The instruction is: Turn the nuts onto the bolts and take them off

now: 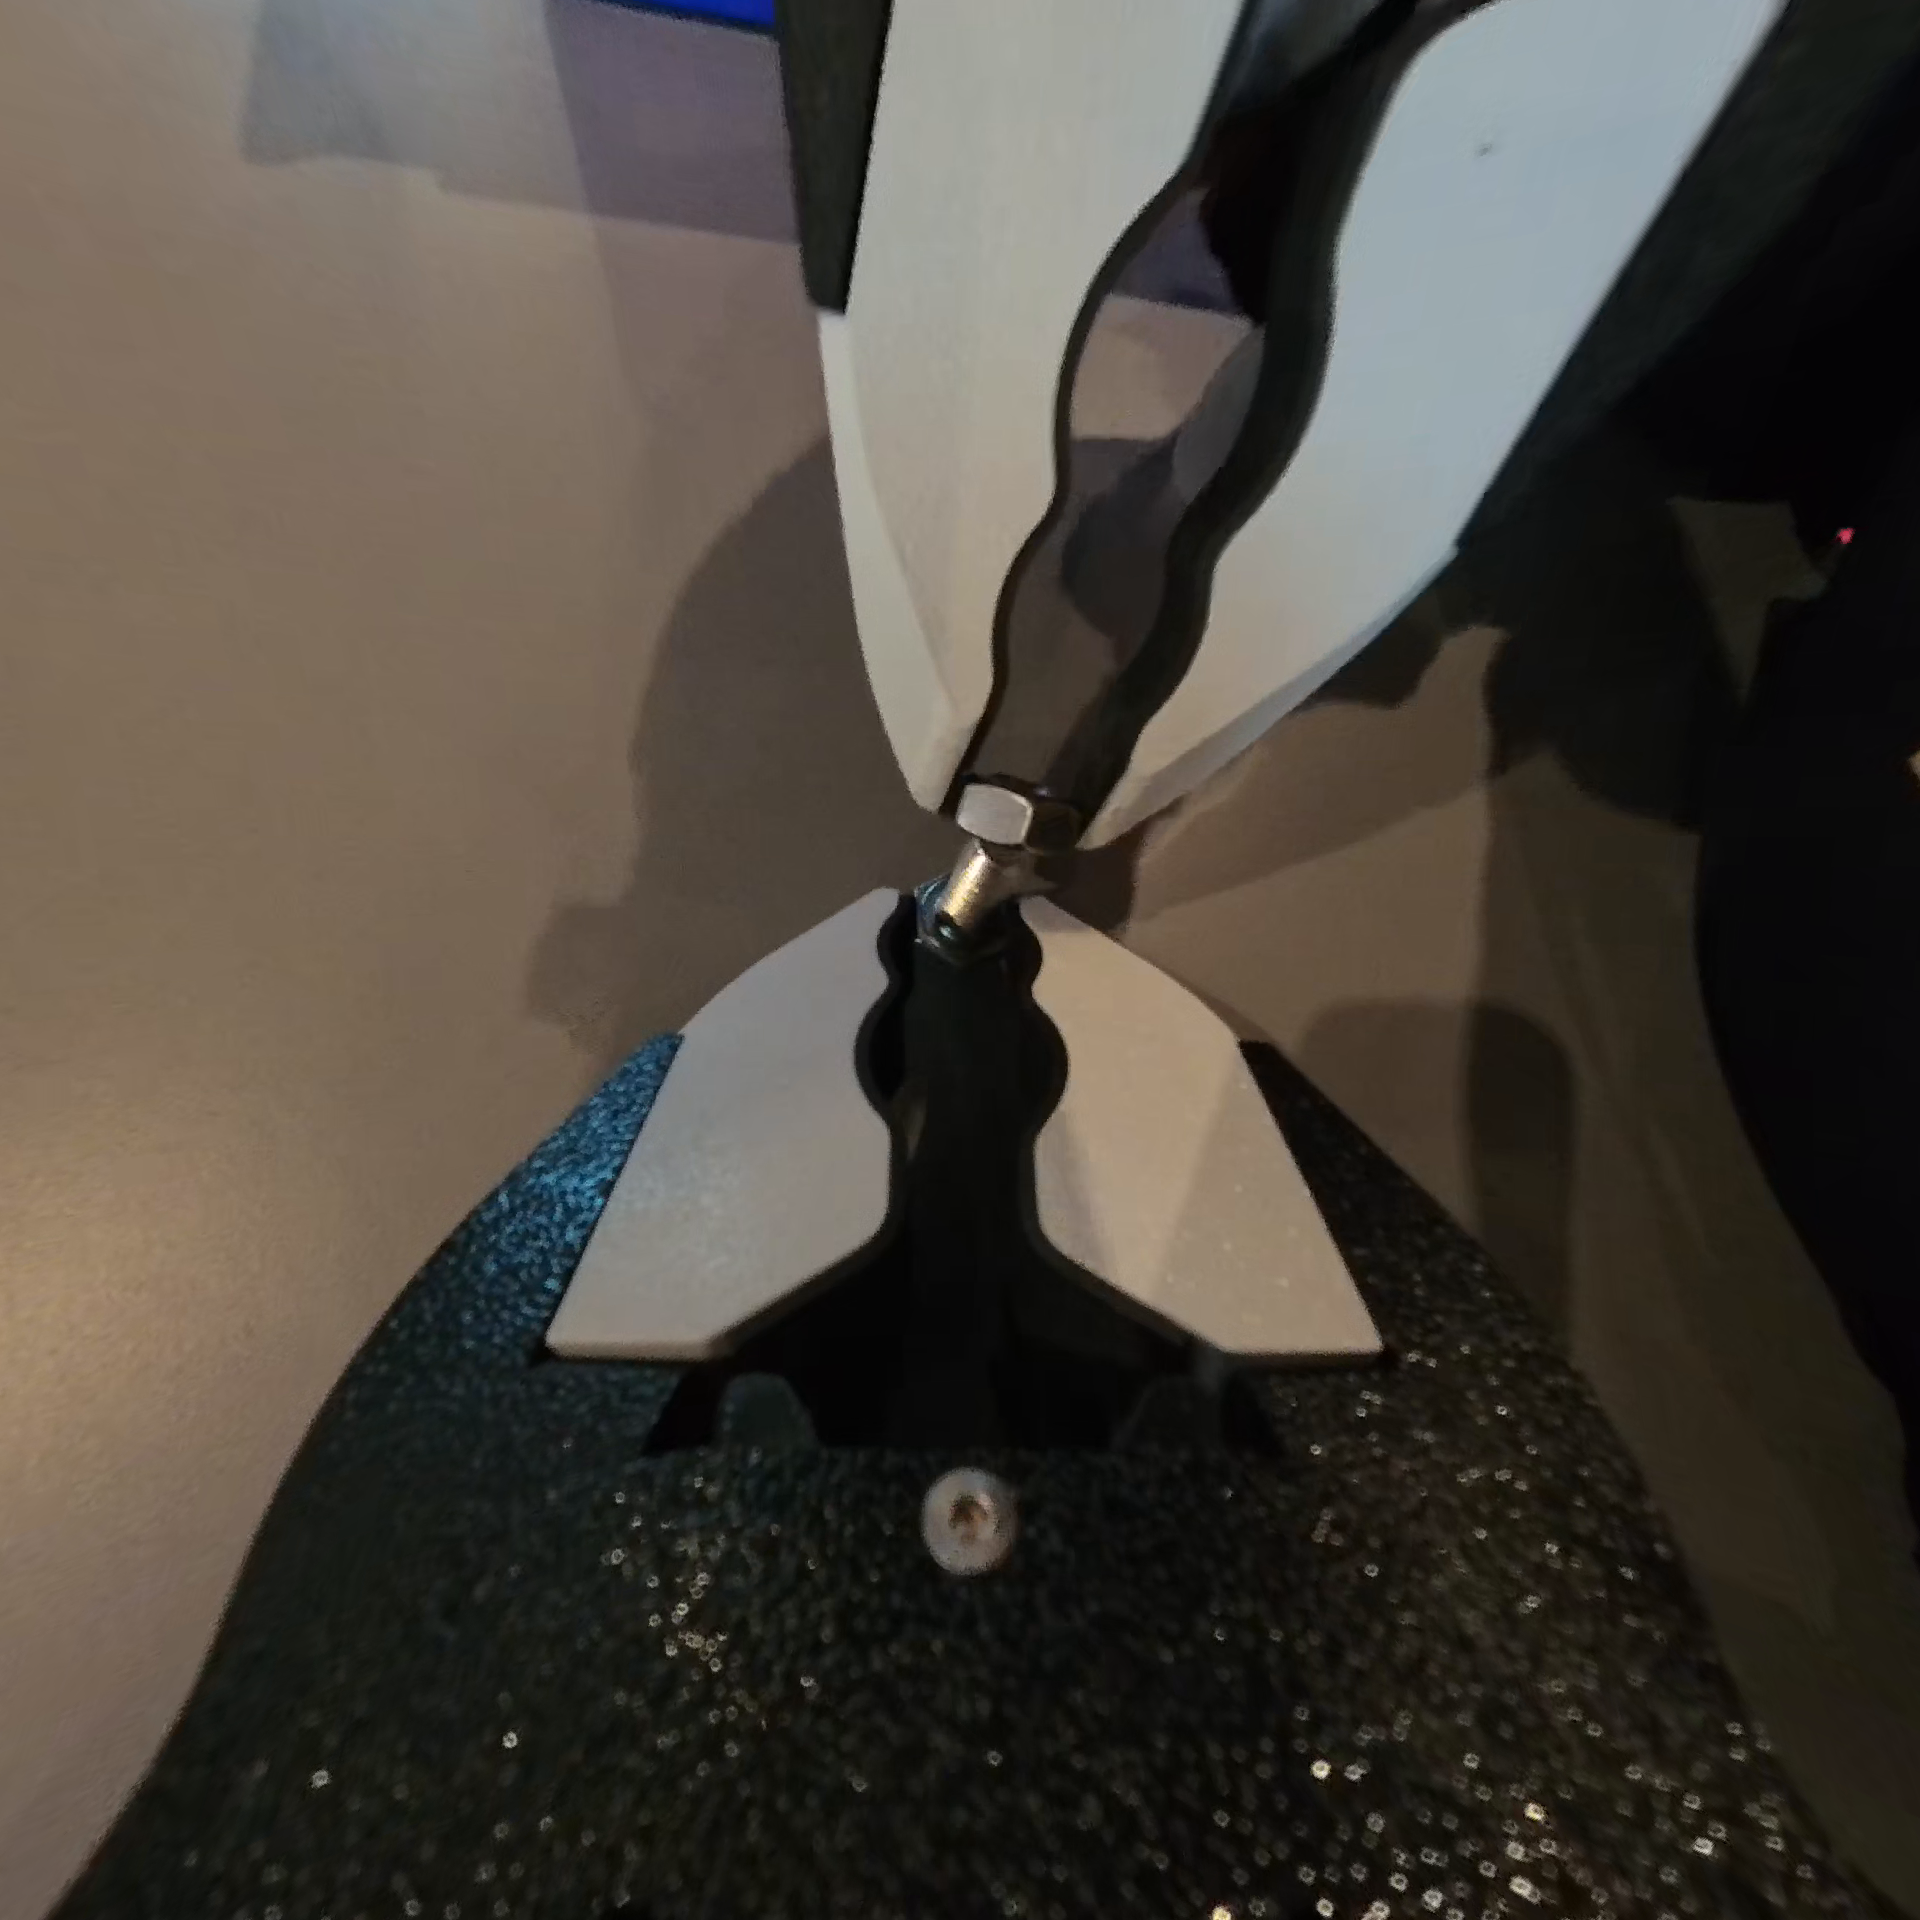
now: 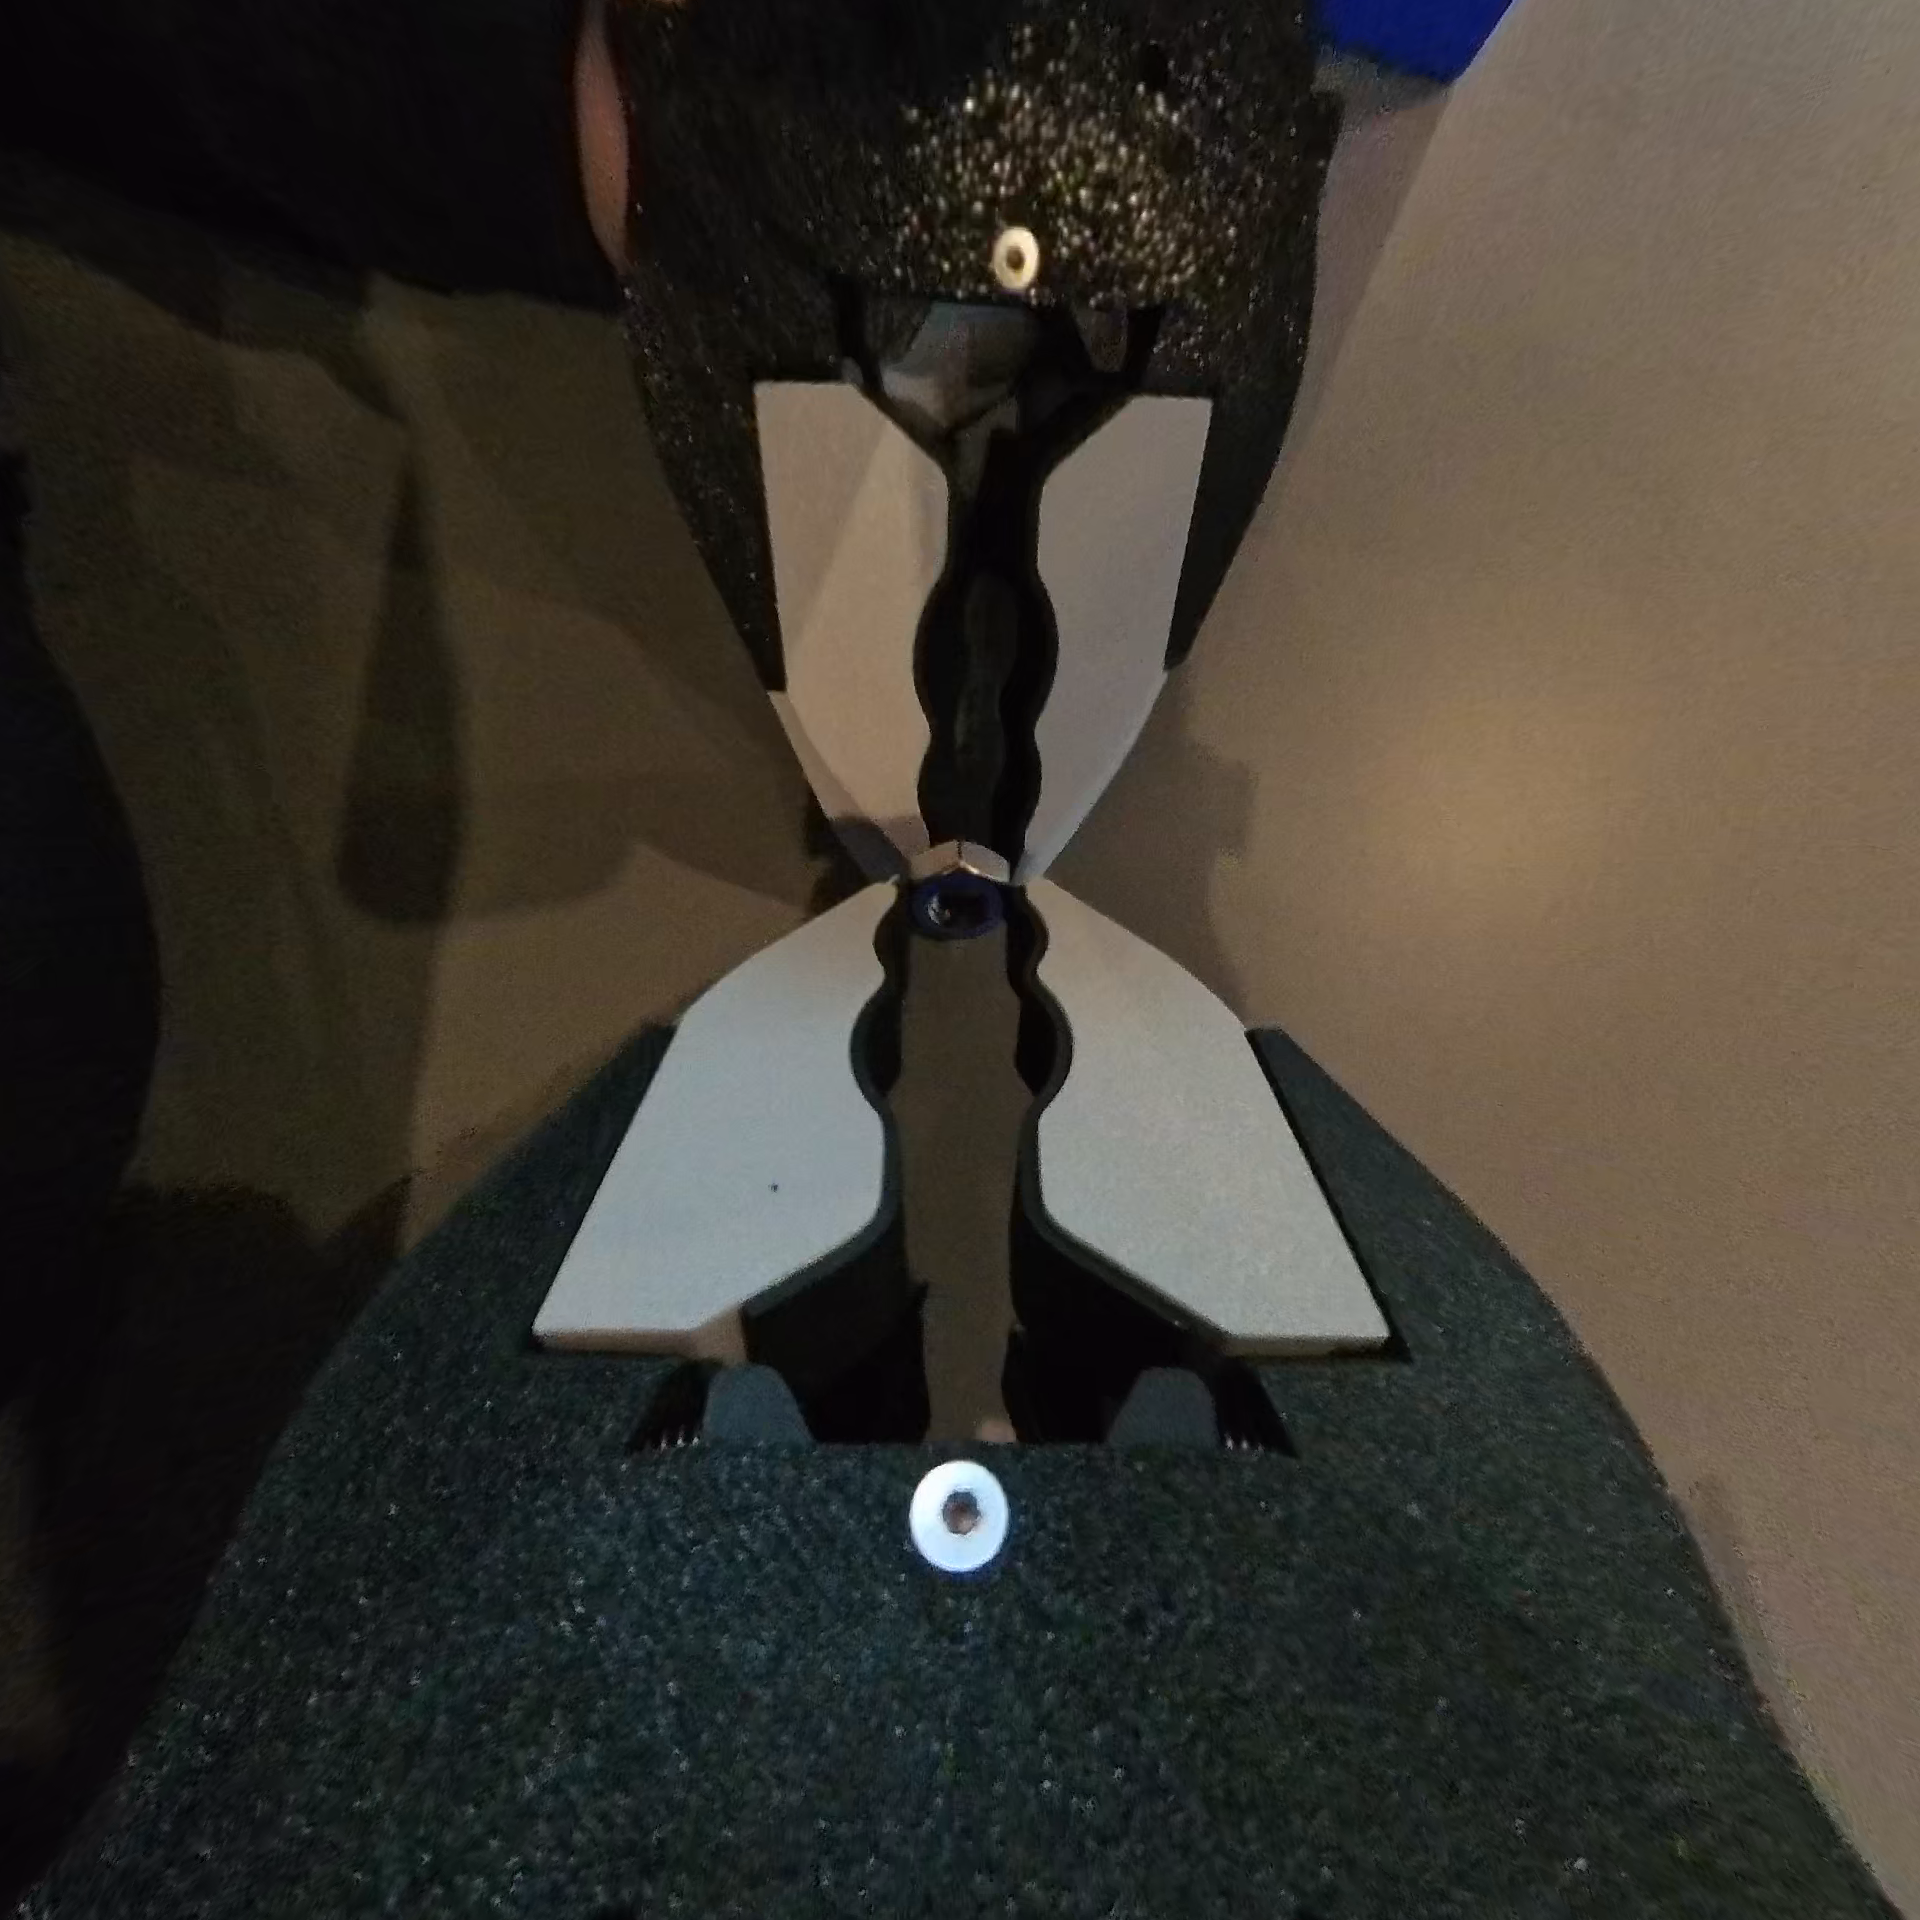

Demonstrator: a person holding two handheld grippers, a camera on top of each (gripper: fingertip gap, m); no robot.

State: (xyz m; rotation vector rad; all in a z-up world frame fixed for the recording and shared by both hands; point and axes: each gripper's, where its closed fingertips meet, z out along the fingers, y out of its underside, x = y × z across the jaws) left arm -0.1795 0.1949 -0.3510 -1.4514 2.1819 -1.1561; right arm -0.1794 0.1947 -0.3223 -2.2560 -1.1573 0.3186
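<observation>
Left claw (image 1: 961,914), narrow, pinches a small dark nut (image 1: 956,940) at the threaded end of the short silver steel hex-head bolt (image 1: 982,868). Right claw (image 2: 954,902) clamps the bolt's hex head. Both held mid-air above the tan surface (image 1: 312,727). Risk: tip-only grips slip, misaligned claws cross-thread, nut drops.

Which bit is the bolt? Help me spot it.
Two white claws meet tip to tip against the tan table. Bridging them is the bolt, a short silver pin: its six-sided head sits in the right claw, its dark nut in the left claw. Only it spans both tips.
</observation>
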